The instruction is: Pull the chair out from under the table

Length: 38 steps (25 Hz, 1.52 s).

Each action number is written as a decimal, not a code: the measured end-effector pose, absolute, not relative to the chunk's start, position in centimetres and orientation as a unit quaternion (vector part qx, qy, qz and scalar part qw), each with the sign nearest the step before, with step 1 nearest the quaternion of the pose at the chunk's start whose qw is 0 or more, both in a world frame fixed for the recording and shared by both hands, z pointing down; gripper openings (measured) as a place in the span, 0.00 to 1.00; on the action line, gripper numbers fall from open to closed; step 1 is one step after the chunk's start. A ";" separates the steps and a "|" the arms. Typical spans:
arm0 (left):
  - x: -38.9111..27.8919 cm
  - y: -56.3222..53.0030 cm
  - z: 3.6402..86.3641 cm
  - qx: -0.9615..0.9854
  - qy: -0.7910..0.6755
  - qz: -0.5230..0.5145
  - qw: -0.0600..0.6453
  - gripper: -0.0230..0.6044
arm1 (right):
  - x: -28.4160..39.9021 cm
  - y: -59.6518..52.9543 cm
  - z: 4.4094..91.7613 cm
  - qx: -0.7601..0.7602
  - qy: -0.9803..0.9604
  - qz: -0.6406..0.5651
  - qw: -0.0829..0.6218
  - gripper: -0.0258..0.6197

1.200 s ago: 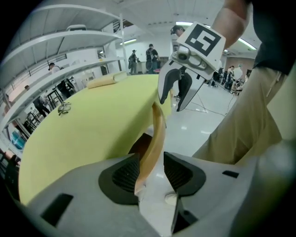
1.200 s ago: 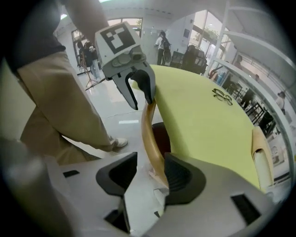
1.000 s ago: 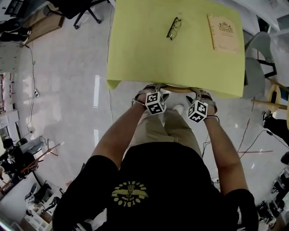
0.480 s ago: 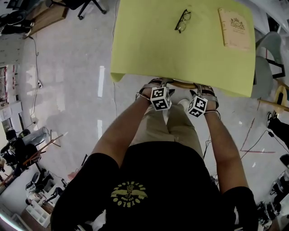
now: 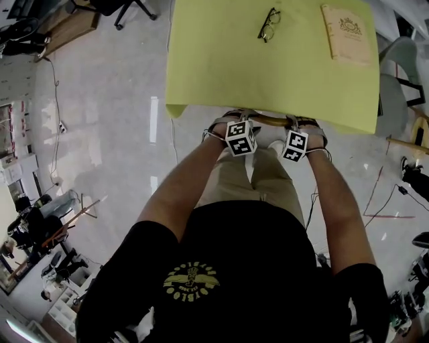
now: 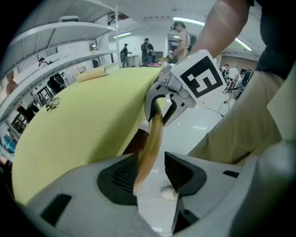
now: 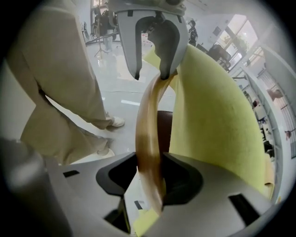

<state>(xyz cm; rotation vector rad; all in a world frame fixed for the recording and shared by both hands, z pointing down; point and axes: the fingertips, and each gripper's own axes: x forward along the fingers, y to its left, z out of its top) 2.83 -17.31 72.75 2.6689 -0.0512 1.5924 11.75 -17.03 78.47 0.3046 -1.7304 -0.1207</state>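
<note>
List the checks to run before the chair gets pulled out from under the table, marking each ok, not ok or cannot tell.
1. Right tongs gripping the chair rail: ok; having just closed further, both pads press it.
2. Left tongs gripping the rail: not ok; one pad stands clear.
3. Both tongs on the same rail: ok.
4. Floor behind the person free: cannot tell; hidden.
5. Glasses and booklet far from the table's near edge: ok.

A pair of black-rimmed glasses (image 5: 269,24) and a tan paper booklet with a printed crest (image 5: 346,33) are seen lying well apart, while a black wheeled office-chair base (image 5: 127,13), a grey moulded seat (image 5: 395,60) and a thin black cable (image 5: 55,94) are seen on the glossy pale floor (image 5: 100,154).
</note>
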 end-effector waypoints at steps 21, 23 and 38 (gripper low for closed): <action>0.4 -15.9 75.7 0.806 0.119 0.576 -0.060 0.33 | 12.8 -13.2 76.8 0.108 -0.782 0.193 0.583 0.36; 0.3 -15.6 76.0 0.802 0.135 0.577 -0.075 0.33 | 13.5 -13.0 77.1 0.120 -0.773 0.214 0.585 0.39; 0.7 -16.3 77.6 0.813 0.139 0.558 -0.093 0.33 | 14.2 -13.2 79.0 0.117 -0.744 0.187 0.631 0.41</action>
